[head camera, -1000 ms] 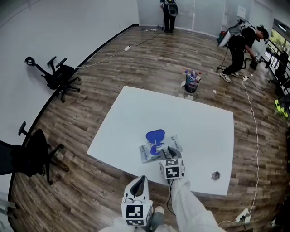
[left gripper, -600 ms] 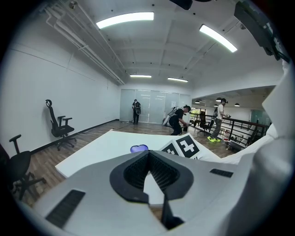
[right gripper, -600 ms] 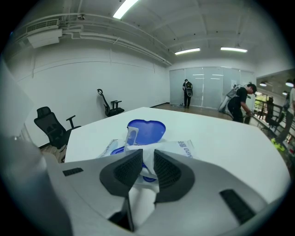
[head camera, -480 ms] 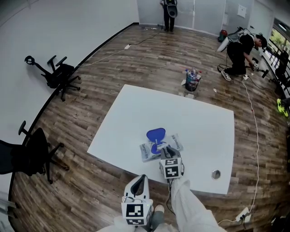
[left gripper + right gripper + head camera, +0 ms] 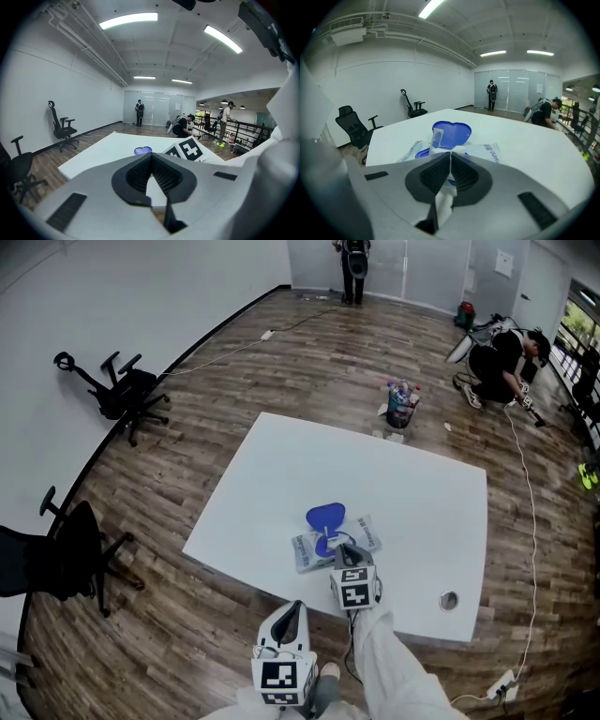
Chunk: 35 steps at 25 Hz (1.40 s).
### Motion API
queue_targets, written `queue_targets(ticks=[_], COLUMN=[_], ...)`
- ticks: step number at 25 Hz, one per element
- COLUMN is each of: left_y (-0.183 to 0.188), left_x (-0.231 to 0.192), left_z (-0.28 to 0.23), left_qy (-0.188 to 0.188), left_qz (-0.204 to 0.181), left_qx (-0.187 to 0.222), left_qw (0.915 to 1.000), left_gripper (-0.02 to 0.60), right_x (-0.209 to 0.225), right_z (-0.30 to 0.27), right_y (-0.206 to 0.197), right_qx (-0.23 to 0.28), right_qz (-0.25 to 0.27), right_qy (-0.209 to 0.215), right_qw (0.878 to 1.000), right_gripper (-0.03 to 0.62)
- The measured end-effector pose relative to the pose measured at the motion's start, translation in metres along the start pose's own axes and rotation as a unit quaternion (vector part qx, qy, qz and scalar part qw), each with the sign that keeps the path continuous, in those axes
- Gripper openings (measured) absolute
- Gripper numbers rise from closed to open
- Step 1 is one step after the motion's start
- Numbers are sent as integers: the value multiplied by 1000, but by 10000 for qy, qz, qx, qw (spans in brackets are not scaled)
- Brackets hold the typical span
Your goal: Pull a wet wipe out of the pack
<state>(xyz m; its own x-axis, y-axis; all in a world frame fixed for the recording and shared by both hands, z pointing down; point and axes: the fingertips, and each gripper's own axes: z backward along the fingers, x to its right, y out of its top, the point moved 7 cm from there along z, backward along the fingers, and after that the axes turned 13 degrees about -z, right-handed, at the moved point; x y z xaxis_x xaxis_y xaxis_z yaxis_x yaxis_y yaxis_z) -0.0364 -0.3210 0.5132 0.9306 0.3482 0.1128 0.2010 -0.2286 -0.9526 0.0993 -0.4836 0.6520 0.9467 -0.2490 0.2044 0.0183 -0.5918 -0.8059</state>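
Note:
A wet wipe pack (image 5: 307, 550) lies near the front of the white table (image 5: 281, 474), its blue heart-shaped lid (image 5: 325, 517) flipped open. My right gripper (image 5: 343, 552) sits at the pack's opening, pointing down at it. In the right gripper view its jaws (image 5: 450, 157) are shut on a white wipe (image 5: 444, 199) that rises from the pack (image 5: 487, 151) in front of the lid (image 5: 451, 132). My left gripper (image 5: 292, 613) hangs off the table's front edge, away from the pack. Its jaws (image 5: 151, 158) meet at the tips with nothing between them.
A round metal grommet (image 5: 448, 599) sits in the table's front right corner. A bucket of bottles (image 5: 399, 407) stands on the floor beyond the table. Office chairs (image 5: 117, 395) (image 5: 56, 563) are at the left. A crouching person (image 5: 497, 357) and a floor cable (image 5: 530, 512) are at the right.
Both grippers have kept their places. The right gripper's jaws look narrower at the pack's opening. The person at the back right has crouched lower.

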Motion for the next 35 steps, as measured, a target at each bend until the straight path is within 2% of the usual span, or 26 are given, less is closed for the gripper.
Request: queue_targets(ticks=[35], left_y=[18], left_x=[-1], left_z=[27], left_qy=[47], left_qz=[-150], left_qx=[393], left_qw=[9991], left_gripper=[-1], right_x=[-14], right_z=[40], right_y=[33], right_qx=[650], right_qz=[-245], right_qy=[67], right_qw=[9976], right_gripper=[12])
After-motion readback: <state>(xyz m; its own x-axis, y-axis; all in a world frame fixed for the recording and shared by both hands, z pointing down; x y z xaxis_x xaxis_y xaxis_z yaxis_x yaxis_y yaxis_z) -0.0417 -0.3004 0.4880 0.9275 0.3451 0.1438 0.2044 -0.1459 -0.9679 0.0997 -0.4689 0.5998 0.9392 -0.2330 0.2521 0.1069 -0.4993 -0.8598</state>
